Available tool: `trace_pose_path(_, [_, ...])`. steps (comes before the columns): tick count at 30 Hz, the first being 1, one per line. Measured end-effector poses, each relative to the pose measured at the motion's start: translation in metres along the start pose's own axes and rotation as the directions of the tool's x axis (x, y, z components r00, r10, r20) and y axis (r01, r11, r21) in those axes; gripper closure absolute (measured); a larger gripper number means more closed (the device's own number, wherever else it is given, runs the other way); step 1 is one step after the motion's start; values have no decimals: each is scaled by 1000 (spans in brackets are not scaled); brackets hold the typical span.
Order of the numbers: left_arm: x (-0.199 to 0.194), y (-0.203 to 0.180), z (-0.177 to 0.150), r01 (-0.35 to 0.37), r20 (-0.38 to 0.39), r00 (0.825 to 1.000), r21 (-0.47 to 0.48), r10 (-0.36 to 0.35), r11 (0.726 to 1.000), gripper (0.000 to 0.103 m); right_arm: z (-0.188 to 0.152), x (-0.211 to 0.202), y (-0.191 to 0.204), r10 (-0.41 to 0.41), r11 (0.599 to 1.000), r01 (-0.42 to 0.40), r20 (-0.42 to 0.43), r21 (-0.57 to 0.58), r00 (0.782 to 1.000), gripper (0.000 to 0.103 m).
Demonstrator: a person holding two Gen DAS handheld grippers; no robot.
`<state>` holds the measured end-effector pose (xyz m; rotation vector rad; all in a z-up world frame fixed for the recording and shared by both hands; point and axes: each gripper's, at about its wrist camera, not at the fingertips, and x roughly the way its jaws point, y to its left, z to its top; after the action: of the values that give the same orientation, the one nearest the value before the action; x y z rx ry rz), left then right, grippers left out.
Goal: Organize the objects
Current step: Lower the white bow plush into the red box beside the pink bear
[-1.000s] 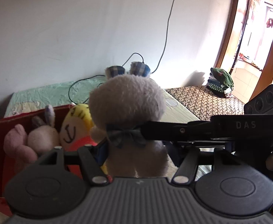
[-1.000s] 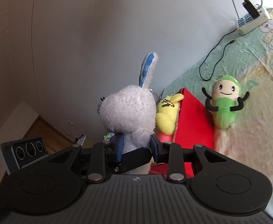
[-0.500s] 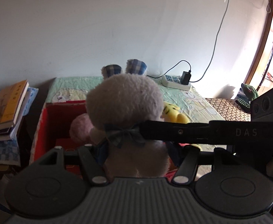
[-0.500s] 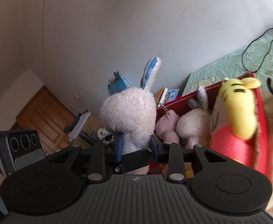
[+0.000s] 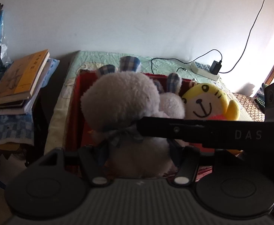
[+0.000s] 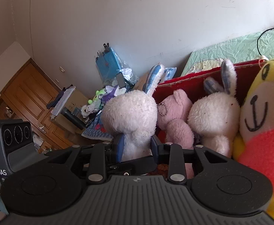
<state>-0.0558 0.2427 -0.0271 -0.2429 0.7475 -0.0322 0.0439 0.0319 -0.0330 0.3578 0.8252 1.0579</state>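
The left gripper (image 5: pixel 137 155) squeezes a grey bunny (image 5: pixel 122 101) above the red box (image 5: pixel 75 101). The right gripper (image 6: pixel 136 146) squeezes a white bunny (image 6: pixel 131 112) at the box's edge, probably so both can drop in beside the other toys.

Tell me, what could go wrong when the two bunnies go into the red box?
The red box already holds a pink bear, a white bunny and a yellow tiger, so the newcomers may not fit and could tumble out. The right gripper pinches its blue-eared bunny low, so it might flop. The left gripper holds the plaid-eared bunny beside the other gripper's arm; they could bump.
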Motion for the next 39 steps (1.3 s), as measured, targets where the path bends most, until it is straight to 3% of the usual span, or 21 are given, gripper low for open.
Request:
trace_pose_path(11, [12,4,4,-36,-20,999,20,36,999,33,-1,18,-13,-95,994,97,-46,48,994,72])
trace_pose_path(17, [18,-5,2,-49,-26,998,62,51,997,24,-4,16,-18,-88,992,93,-60,82,994,74])
trace_pose_path(26, [22,-10,2,-75,-50,996,78,79,994,22,-12,2,-37,-12,975,23,-49,221,999,75])
trace_pose_path(35, [26,-16,1,-119,-82,989,84,126,989,10,-17,-7,-34,-31,978,39,-43,204,999,75])
trace_pose_path(39, [27,-18,0,-148,-98,983,95,157,984,10,-17,-10,-30,-32,982,37,-32,187,999,73])
